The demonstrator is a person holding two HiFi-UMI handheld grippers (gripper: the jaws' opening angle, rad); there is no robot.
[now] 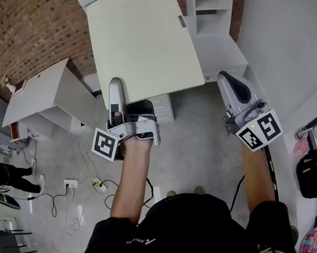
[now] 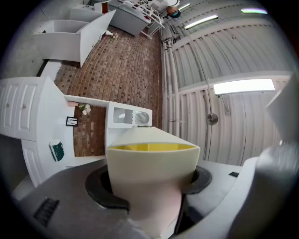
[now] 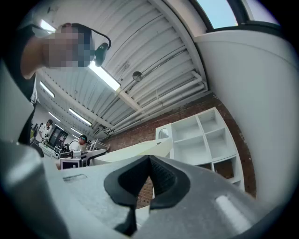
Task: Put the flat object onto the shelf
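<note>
Clamps the left gripper (image 2: 148, 186) on the near edge of the flat board (image 1: 141, 39), jaws pressed against both faces. Holds the board up in the air, above the floor (image 1: 201, 152), far edge close to the white shelf (image 1: 213, 11). Carries the right gripper (image 3: 149, 163) pinched together, empty, just beside the board's right corner.

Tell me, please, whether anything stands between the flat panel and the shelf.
Nothing visible does. The flat panel, clamped in the left tongs, points toward the white shelf with no object seen between them. The right tongs are shut, empty and off to the panel's right.
</note>
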